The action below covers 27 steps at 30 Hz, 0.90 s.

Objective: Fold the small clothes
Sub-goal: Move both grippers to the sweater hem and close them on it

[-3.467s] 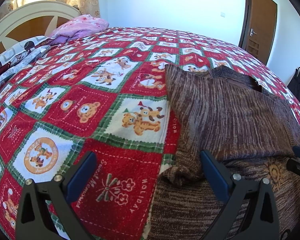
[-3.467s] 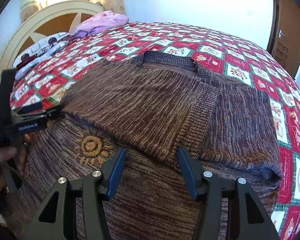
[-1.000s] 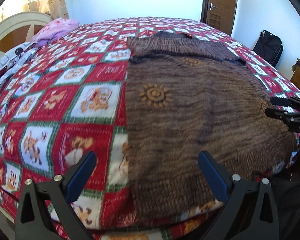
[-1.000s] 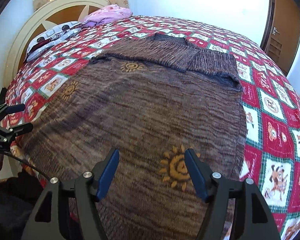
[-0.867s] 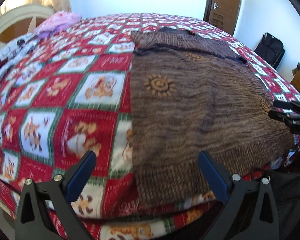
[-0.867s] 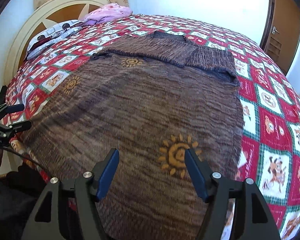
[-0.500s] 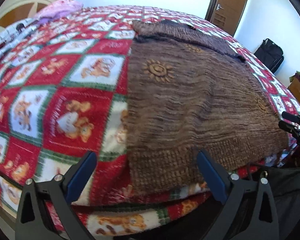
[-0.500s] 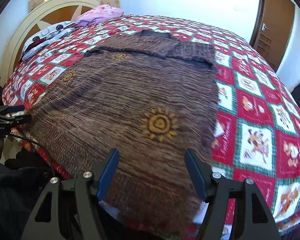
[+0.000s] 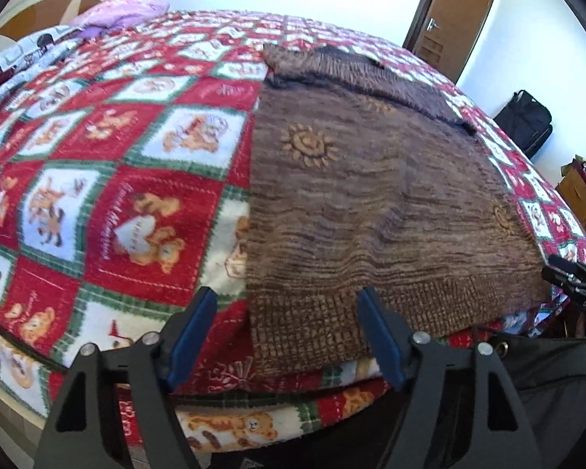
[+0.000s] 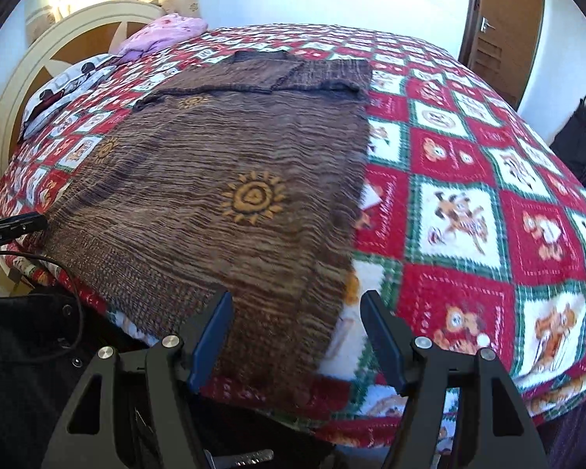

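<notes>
A brown knitted sweater with orange sun motifs (image 9: 371,195) (image 10: 222,203) lies flat on the bed, sleeves folded across its far end and its ribbed hem at the near bed edge. My left gripper (image 9: 289,336) is open and empty, its jaws standing either side of the hem's left corner. My right gripper (image 10: 297,336) is open and empty at the hem's right corner. The right gripper also shows at the right edge of the left wrist view (image 9: 574,277). The left gripper shows at the left edge of the right wrist view (image 10: 11,226).
The bed has a red, white and green teddy-bear blanket (image 9: 97,179) (image 10: 488,211). A pink pillow (image 10: 164,31) and cream headboard (image 10: 58,39) lie at the far end. A wooden door (image 10: 504,27) and a black bag (image 9: 523,121) are to the right.
Both grippers have drawn back from over the sweater to its hem at the near bed edge and dropped lower. The left jaws have narrowed somewhat. The sweater lies unchanged.
</notes>
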Tool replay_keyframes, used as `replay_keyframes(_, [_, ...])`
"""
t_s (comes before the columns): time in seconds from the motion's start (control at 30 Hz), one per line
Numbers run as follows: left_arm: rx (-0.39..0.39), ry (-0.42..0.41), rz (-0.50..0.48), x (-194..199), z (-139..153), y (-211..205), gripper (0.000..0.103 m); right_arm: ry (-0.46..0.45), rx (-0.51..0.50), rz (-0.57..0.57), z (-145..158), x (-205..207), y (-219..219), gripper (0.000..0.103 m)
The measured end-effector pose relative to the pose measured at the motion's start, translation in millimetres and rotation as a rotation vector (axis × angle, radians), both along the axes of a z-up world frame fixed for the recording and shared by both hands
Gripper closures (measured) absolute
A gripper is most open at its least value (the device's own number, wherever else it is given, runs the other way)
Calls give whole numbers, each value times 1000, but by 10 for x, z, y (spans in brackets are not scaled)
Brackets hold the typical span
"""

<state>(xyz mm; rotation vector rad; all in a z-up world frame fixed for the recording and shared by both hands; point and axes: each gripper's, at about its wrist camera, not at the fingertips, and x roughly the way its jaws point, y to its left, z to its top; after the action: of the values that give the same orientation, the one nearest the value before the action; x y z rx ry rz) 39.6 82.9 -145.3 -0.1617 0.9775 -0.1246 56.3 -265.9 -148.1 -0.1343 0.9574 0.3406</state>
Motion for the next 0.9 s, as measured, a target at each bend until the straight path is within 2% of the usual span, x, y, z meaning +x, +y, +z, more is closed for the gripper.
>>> replay_keyframes(0.07, [-10,-7,-11,-21,48,-7,27,6,3,-5,-16,-18,-27,34])
replay_keyframes(0.27, [-31,82,-28,-3,-138,-38,27,11,-1,2,-55,-52,-39,34])
replay_keyframes(0.37, [-36,76,-38,-15,-117,-52,27,12,11,1,-53,-64,-57,34])
replay_keyframes(0.4, [-43,74,-41,-26,-115,-58,29,16,14,3,-54,-64,-58,34])
replay_keyframes(0.57, [-31,66,-42,-29,-93,-52,52,22,31,11,-46,-90,-59,34])
replay_keyframes(0.67, [-36,66,-44,-26,-98,-49,58,27,42,19,-47,-97,-51,34])
replay_keyframes(0.7, [-41,73,-52,-25,-108,-61,66,27,43,23,-48,-103,-46,34])
replay_keyframes(0.9, [-44,71,-36,-20,-120,-48,66,44,83,26,-52,-99,-72,34])
